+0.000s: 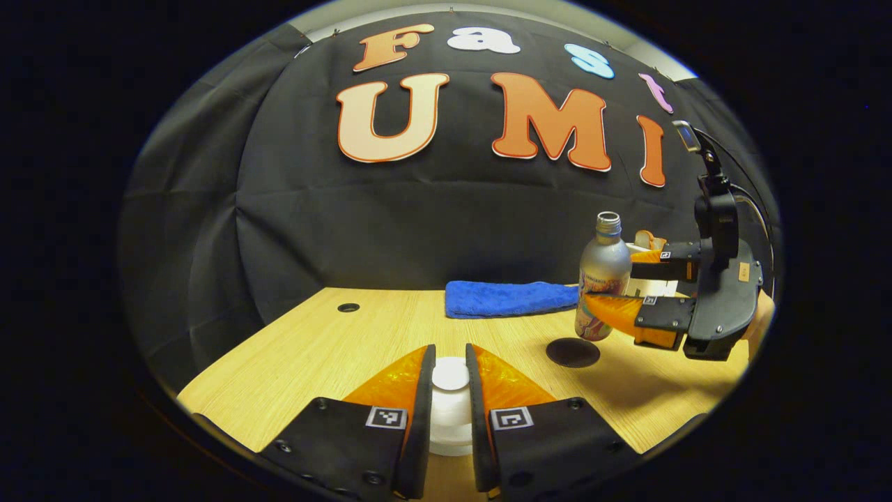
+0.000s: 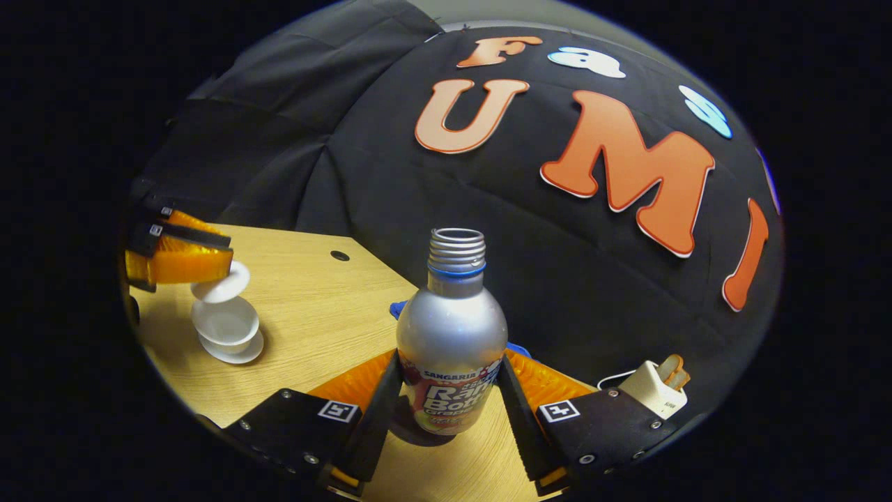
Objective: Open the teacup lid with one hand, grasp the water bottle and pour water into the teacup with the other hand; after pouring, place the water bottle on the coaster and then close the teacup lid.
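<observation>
My left gripper [image 1: 449,354] is shut on the knob of the white teacup lid [image 1: 449,375], with the white teacup [image 1: 449,434] right beneath it. The right gripper view shows that lid [image 2: 221,286] tilted and lifted clear of the open teacup [image 2: 224,322], which sits on its saucer [image 2: 237,351], with the left gripper [image 2: 224,261] above. My right gripper [image 2: 451,362] is shut on the silver water bottle [image 2: 451,328], which is uncapped and near upright. In the left gripper view the bottle [image 1: 601,279] hangs in the right gripper [image 1: 612,280] just behind the black round coaster [image 1: 573,352].
A blue folded cloth [image 1: 512,298] lies at the back of the wooden table [image 1: 334,348], against the black wall. A small white box-like object [image 2: 654,388] with something brown on top stands at the right rear. A round hole [image 1: 348,307] marks the tabletop at back left.
</observation>
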A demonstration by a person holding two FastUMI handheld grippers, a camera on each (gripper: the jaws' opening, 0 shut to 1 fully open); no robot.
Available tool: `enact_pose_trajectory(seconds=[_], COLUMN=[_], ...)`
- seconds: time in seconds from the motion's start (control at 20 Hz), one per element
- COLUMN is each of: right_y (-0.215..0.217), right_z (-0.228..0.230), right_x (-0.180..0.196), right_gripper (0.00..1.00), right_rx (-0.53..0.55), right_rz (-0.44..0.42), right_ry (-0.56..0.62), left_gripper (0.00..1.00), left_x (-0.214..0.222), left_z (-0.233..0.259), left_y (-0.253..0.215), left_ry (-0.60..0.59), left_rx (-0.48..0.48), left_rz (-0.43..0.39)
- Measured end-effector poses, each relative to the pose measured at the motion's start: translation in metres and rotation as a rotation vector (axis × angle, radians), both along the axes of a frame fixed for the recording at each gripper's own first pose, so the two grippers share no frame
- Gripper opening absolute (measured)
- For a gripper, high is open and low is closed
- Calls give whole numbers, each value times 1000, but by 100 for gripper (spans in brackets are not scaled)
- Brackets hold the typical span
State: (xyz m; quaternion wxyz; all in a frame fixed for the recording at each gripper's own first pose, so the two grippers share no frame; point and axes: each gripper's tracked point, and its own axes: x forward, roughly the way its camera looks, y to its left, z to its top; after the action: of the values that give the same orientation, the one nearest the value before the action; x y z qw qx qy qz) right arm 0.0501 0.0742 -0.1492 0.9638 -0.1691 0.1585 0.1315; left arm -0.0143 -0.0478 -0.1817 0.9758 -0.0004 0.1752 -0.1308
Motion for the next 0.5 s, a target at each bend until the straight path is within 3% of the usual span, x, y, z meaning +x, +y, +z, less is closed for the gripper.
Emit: enact_pose_trajectory(seconds=[0.5], right_y=[-18], right_z=[-14], right_x=[8], right_gripper=[80], right_rx=[136], right_rz=[-82], right_ry=[71], left_gripper=[30], left_x=[-6], left_z=[-42], left_y=[-10], left_ry=[88], left_rx=[3], left_rz=[-8])
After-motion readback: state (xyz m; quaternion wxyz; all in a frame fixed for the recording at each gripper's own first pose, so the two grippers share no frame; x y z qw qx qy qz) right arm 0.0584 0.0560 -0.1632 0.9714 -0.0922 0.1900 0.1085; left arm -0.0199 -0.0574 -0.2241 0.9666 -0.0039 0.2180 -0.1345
